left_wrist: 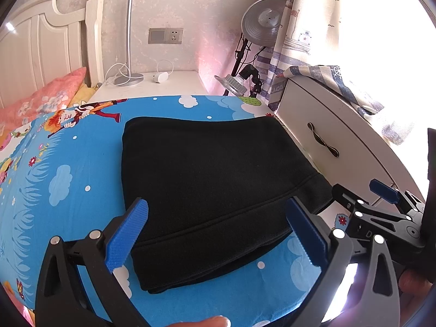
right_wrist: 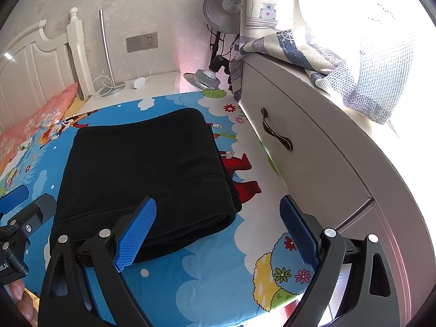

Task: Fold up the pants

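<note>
Both blue-padded black grippers, left gripper (left_wrist: 218,231) and right gripper (right_wrist: 218,231), hover with jaws wide apart, empty, just above the near edge of the folded black fleece pants (left_wrist: 215,179) on the cartoon-print blue bedsheet (left_wrist: 68,179).

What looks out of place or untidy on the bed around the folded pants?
Nothing stands out. The black pants lie folded in a neat stack on the blue cartoon sheet, edges fairly even. Both grippers' jaws are open and hold nothing.

Black pants (left_wrist: 218,190) lie on a blue cartoon-print bedsheet (left_wrist: 68,185).
</note>
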